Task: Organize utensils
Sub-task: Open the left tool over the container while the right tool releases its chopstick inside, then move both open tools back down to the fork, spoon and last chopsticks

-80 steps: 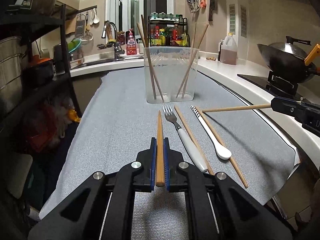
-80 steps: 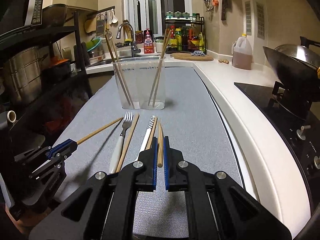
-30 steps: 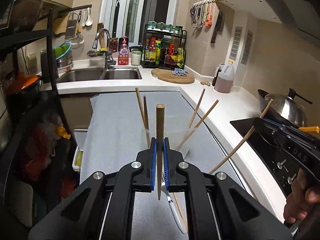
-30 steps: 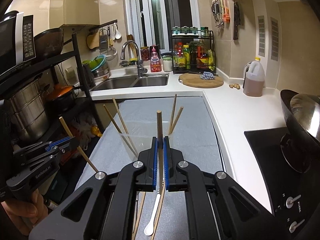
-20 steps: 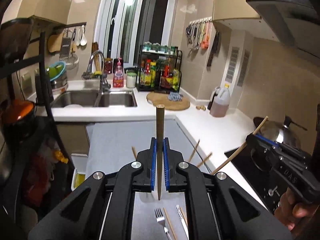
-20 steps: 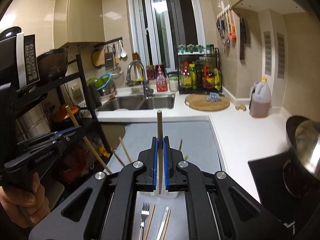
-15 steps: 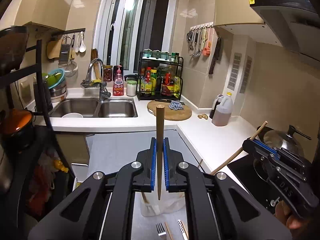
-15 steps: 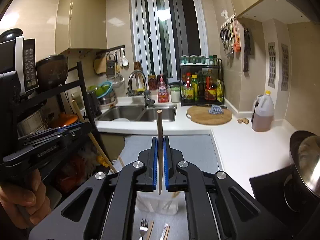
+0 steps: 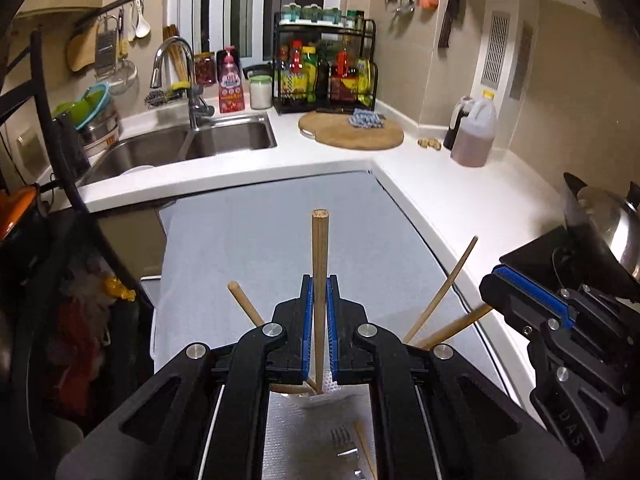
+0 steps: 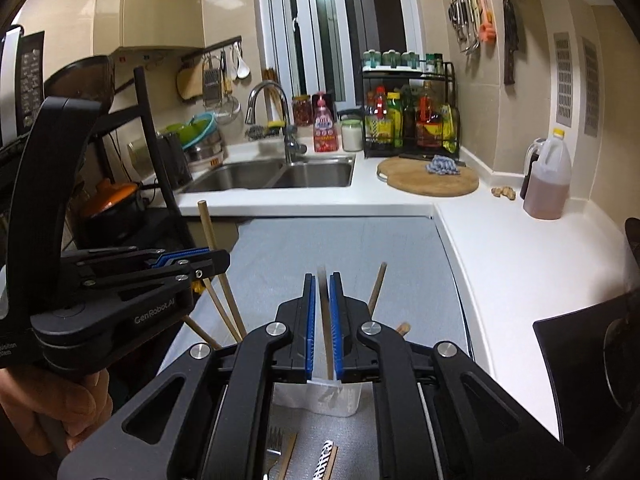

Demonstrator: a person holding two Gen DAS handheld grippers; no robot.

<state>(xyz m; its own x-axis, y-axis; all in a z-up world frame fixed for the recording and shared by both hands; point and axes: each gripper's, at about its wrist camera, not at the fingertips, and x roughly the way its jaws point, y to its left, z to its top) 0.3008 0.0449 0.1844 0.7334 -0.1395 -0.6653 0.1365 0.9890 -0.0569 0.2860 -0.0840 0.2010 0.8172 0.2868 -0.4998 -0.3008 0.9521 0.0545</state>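
My left gripper (image 9: 319,280) holds a wooden chopstick (image 9: 320,264) upright above the clear plastic utensil holder (image 9: 320,398); the blue pads are slightly apart beside it. My right gripper (image 10: 322,280) has its pads a little apart, and a blurred chopstick (image 10: 325,320) drops between them over the holder (image 10: 320,400). Several chopsticks (image 9: 444,288) lean in the holder. A fork (image 9: 342,438) and a striped spoon (image 10: 325,460) lie on the grey mat in front of it. The left gripper also shows in the right wrist view (image 10: 192,260).
Grey mat (image 9: 260,232) on a white counter. Sink (image 9: 192,144) and tap at the back, cutting board (image 9: 352,134), spice rack (image 9: 324,68), oil jug (image 9: 474,134). Wok and stove (image 9: 592,216) at right. Black shelf rack (image 10: 120,184) at left.
Both grippers rose from the mat with a chopstick each and came over the holder, turned upright. The right gripper's pads have parted and its chopstick is falling, blurred.
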